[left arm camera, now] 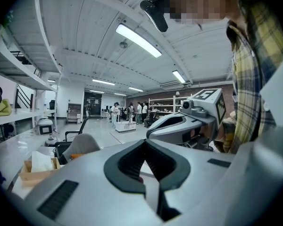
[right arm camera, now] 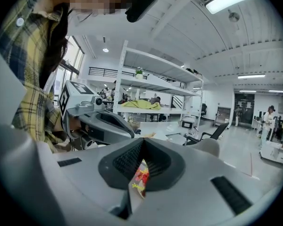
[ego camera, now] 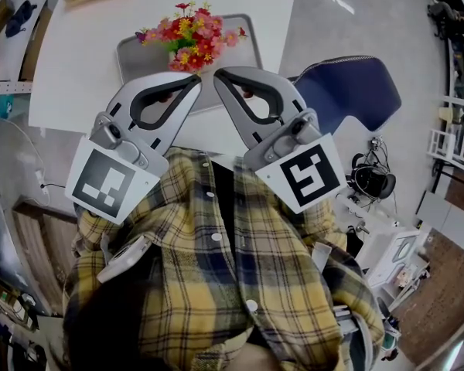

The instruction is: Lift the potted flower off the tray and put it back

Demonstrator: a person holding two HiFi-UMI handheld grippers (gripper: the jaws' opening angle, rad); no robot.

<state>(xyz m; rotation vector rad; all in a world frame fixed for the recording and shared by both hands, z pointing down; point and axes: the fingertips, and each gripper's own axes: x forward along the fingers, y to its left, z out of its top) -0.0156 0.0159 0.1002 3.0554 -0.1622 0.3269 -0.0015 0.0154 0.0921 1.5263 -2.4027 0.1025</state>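
Plaid yellow shirt [ego camera: 216, 284] fills the bottom of the head view, since the camera looks right down the person's chest. Both grippers are held just in front of it and angle in toward each other like a V.

Left gripper [ego camera: 195, 82]: jaws fully closed, tips pressed together, nothing between them. Its own view shows the same. The two pads meet at the front, and there's only the dark oval gap behind them.

Right gripper [ego camera: 219, 74]: same deal, jaws closed tight and holding nothing. In its own view you can see red and yellow blooms through the gap behind the pads, but they're beyond the jaws, not clamped in them.

The potted flower [ego camera: 192, 37] sits on the gray tray [ego camera: 131, 56], toward the tray's near edge, and the tray is on the white table [ego camera: 77, 76]. The pot itself is hidden under the blooms and behind the grippers. Both sets of tips end up right at the near side of the bouquet, very close to each other. I can't tell whether either one is actually touching the flowers.

A dark blue chair [ego camera: 348, 91] stands off the table's right side.
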